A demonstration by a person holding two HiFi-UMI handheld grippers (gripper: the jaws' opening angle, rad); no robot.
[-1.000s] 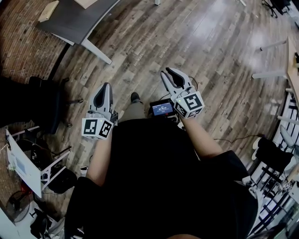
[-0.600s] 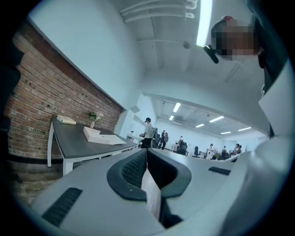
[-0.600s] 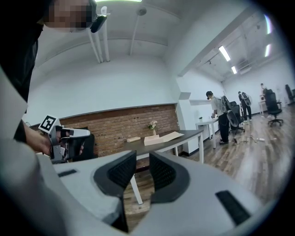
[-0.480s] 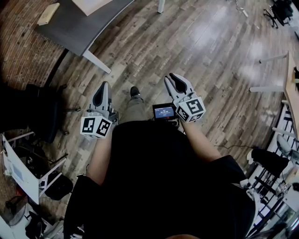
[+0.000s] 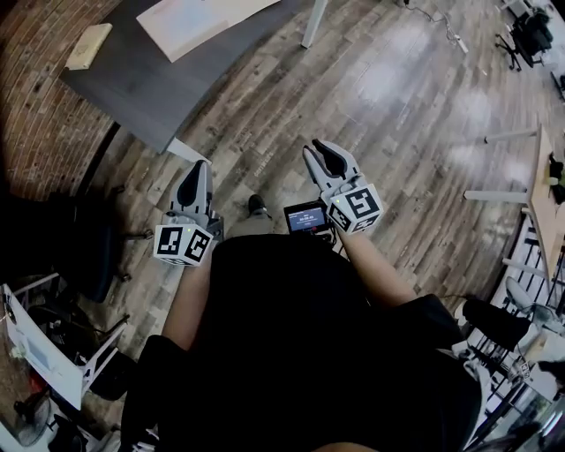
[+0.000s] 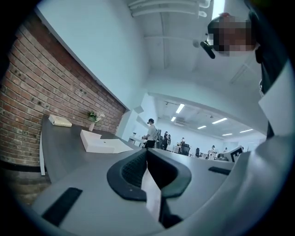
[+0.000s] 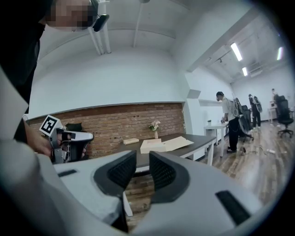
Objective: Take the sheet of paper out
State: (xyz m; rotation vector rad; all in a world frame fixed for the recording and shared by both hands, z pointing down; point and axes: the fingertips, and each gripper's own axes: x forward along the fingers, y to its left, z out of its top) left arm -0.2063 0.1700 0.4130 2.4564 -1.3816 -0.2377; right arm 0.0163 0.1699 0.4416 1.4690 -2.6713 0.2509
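— Where's the sheet of paper (image 5: 240, 9)?
— At the top edge of the head view, left of centre. It lies flat on the dark table (image 5: 132, 79), touching a flat white box (image 5: 184, 26).
— And the grippers?
— Both are mid-frame over the wood floor (image 5: 397, 106), well short of the table. The left gripper (image 5: 198, 168) has its jaw tips together on nothing. The right gripper (image 5: 316, 152) has its jaws partly apart and empty.

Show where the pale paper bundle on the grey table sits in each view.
Head view: paper bundle at the top edge, left of centre, on the grey table.
Left gripper view: bundle left of centre, above the jaws.
Right gripper view: bundle near centre, above the jaws.
Shared landmark: brick wall.
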